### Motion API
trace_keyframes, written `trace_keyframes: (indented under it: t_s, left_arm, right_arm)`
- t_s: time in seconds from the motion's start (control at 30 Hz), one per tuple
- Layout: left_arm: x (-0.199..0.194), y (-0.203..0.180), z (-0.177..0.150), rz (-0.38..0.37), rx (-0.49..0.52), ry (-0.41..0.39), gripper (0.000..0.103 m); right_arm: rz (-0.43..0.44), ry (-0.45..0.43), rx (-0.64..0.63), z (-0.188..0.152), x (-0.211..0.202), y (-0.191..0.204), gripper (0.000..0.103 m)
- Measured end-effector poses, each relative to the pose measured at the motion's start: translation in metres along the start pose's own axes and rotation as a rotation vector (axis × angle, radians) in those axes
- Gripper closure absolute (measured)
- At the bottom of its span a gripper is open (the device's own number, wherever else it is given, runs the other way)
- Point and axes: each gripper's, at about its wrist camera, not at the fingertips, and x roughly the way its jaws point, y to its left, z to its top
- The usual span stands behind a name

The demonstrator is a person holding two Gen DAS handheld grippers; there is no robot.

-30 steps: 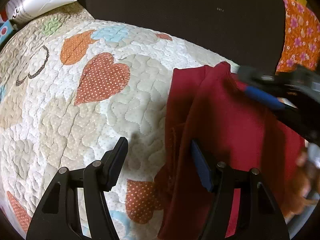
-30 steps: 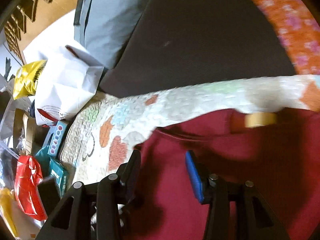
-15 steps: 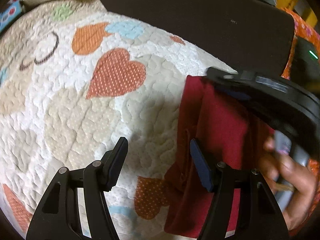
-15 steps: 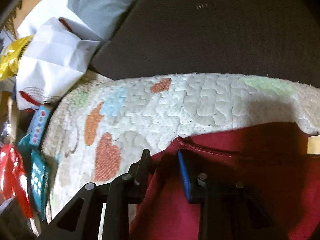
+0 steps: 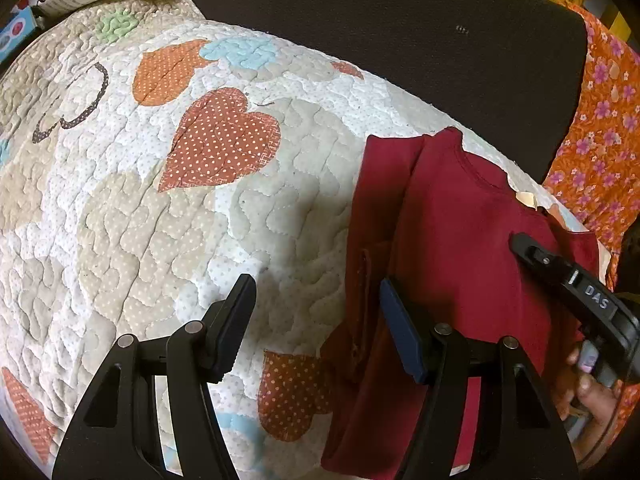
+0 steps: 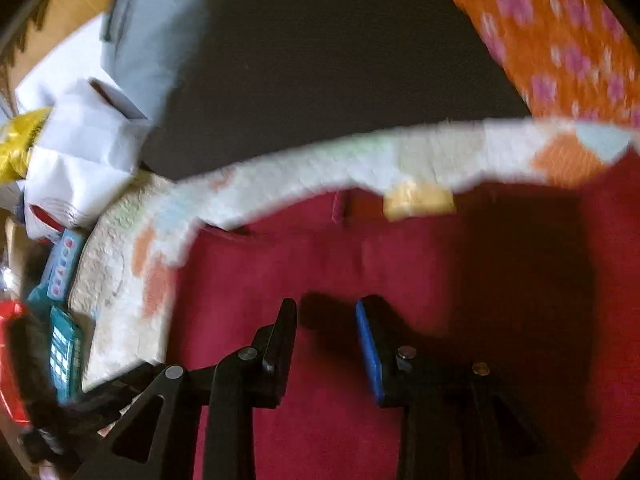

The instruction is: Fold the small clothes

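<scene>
- The left gripper (image 5: 316, 320) hangs over the quilt (image 5: 200, 240) with its jaws spread and nothing between them; its blue-padded finger sits over the near left edge of the red shirt (image 5: 460, 240), the other over bare quilt.
- The right gripper (image 6: 326, 332) hovers over the middle of the red cloth, jaws partly apart with a plain gap and no fabric pinched; the view is blurred, so whether the tips touch the cloth cannot be told.
- The person's hand (image 5: 588, 392) holds that tool at the shirt's right side.
- Likely risks: a pinch taken mid-panel would probably gather one layer only and drag the folded flap open; a grab at the left edge could catch the quilt too, since one finger stands off the cloth.
- The shirt lies on the quilt's right part, near the dark cushion (image 5: 400, 40); it is dark red, soft, its left side already turned over in a long flap, neckline at the far end with a pale tag (image 5: 528, 199) showing; a few creases remain.
</scene>
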Motion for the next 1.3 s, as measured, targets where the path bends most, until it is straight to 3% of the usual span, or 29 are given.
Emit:
trace_keyframes:
  t_s: [0.27, 0.47, 0.57, 0.63, 0.77, 0.93, 1.07, 1.1, 1.13, 1.23, 1.3]
  left_arm:
    - [-0.003, 0.006, 0.002, -0.026, -0.028, 0.013, 0.038]
    - [-0.009, 0.007, 0.001, -0.050, -0.033, 0.032, 0.039]
    - [-0.014, 0.014, 0.001, -0.128, -0.072, 0.046, 0.036]
    - [-0.013, 0.023, 0.000, -0.207, -0.134, 0.073, 0.023]
    - [-0.006, 0.030, -0.006, -0.300, -0.217, 0.136, 0.021]
    - [0.011, 0.012, -0.016, -0.205, -0.115, 0.180, 0.021]
    - [0.013, 0.002, -0.024, -0.183, -0.081, 0.129, 0.015]
    - [0.012, 0.000, -0.027, -0.198, -0.077, 0.115, 0.016]
    - [0.012, -0.003, -0.030, -0.231, -0.071, 0.101, 0.032]
    - [0.005, -0.017, -0.036, -0.276, -0.025, 0.079, 0.062]
    - [-0.005, -0.024, -0.038, -0.356, 0.005, 0.058, 0.068]
  right_arm:
    - [0.051, 0.005, -0.030, -0.010, -0.024, 0.018, 0.074]
    - [0.031, 0.026, -0.050, -0.029, -0.014, 0.012, 0.071]
    - [0.042, 0.043, -0.035, -0.027, -0.022, 0.017, 0.068]
    - [0.073, 0.040, -0.027, -0.029, -0.028, 0.020, 0.067]
    - [0.058, 0.065, -0.014, -0.037, -0.026, 0.012, 0.062]
    - [0.116, 0.048, 0.052, -0.039, -0.025, 0.002, 0.061]
    - [0.121, 0.053, 0.042, -0.037, -0.023, 0.005, 0.060]
    - [0.123, 0.053, 0.043, -0.037, -0.023, 0.005, 0.059]
    - [0.128, 0.053, 0.052, -0.036, -0.023, 0.005, 0.059]
    - [0.166, 0.063, 0.114, -0.030, -0.024, 0.002, 0.058]
    - [0.227, 0.064, 0.143, -0.024, -0.027, 0.006, 0.055]
